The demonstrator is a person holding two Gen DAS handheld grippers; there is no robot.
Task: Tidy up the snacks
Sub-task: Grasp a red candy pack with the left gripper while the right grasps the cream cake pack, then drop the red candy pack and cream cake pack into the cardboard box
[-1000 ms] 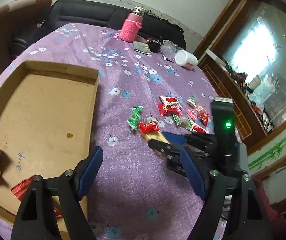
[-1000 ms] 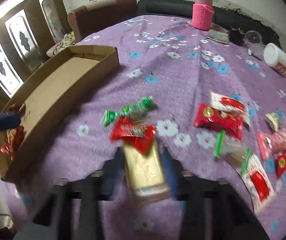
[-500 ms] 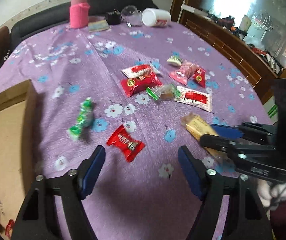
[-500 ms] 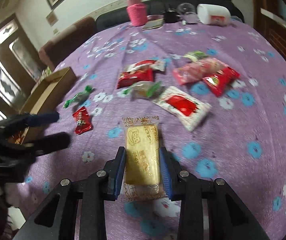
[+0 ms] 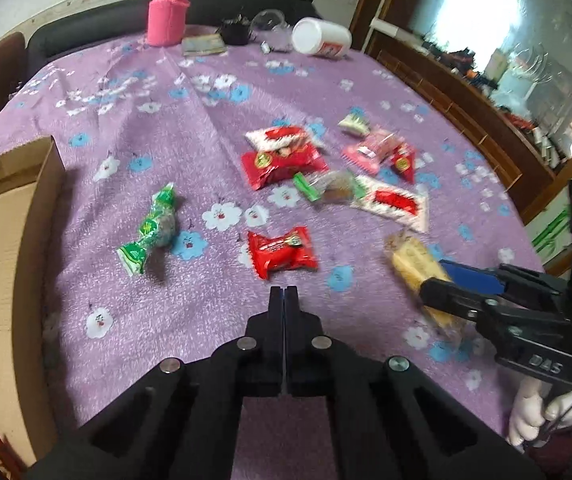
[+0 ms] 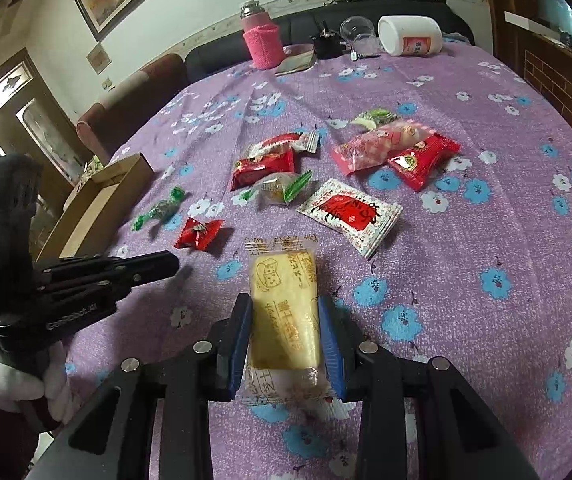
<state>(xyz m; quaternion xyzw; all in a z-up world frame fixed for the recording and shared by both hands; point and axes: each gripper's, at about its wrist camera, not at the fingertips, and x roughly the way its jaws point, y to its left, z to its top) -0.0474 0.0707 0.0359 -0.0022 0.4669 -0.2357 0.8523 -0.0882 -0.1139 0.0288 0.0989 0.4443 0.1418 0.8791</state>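
The left gripper (image 5: 284, 294) has its two black fingers pressed flat together with nothing between them, its tips just short of a small red candy wrapper (image 5: 282, 252) lying on the purple flowered tablecloth (image 5: 206, 128). The right gripper (image 6: 286, 312) has its blue-padded jaws clamped on the sides of a long yellow biscuit packet (image 6: 284, 300), which sticks out forward beyond the fingertips; whether the packet rests on the cloth cannot be told. A white-gloved hand (image 6: 22, 384) grips the left tool's handle, and another white-gloved hand (image 5: 541, 412) grips the right one.

The other snacks lie loose near the middle of the table. A green twisted candy (image 5: 152, 228) sits alone toward the left side, between the red candy and a shallow cardboard box (image 5: 2, 264) at the table's left edge. Only a scrap of red wrapper shows in the box's near corner. Further in, a red packet (image 5: 282, 162) overlaps a white-and-red packet (image 5: 280, 138). Beside them lie a clear sweet with green ends (image 5: 331, 188), a white sachet with a red label (image 5: 391, 202), a pink packet (image 5: 369, 150) and a small red triangular packet (image 5: 403, 162), touching or overlapping. A pale green sweet (image 5: 353, 122) sits just beyond them.

Along the far edge stand a pink-sleeved bottle (image 5: 168, 10), upright, and a white jar (image 5: 321, 36) lying on its side, with small dark clutter between them.
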